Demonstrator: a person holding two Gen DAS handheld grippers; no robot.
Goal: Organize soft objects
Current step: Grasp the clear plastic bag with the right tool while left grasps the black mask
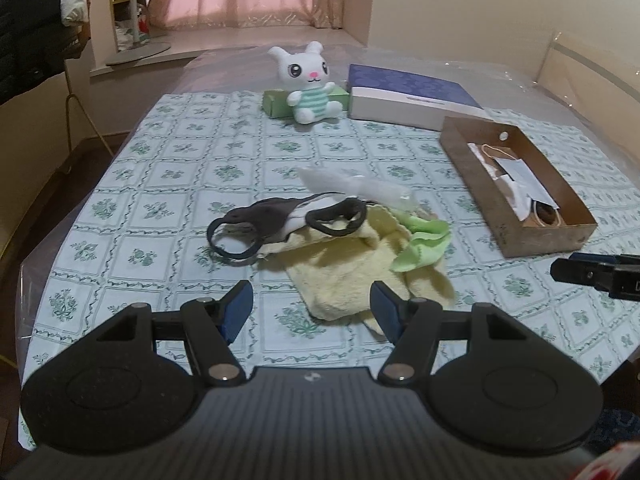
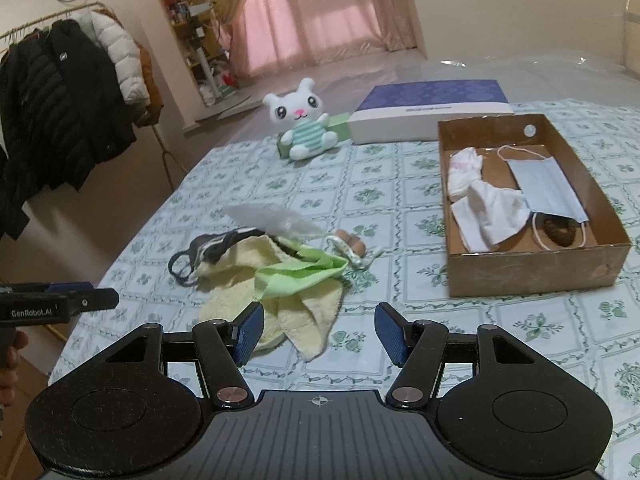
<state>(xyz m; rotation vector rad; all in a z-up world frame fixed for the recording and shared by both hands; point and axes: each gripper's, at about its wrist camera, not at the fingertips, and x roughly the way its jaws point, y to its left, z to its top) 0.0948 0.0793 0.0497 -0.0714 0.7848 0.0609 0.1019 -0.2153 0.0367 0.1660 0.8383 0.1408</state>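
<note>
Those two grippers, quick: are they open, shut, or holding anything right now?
Left gripper: open, holding nothing, above the yellow towel.
Right gripper: open, holding nothing.

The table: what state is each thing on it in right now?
Left tool: open, empty.
Right tool: open, empty.
Cardboard box: open, partly filled.
Yellow towel: crumpled.
Black mask: lying on the towel's edge.
Plush bunny: sitting upright.
Purple box: closed.
</note>
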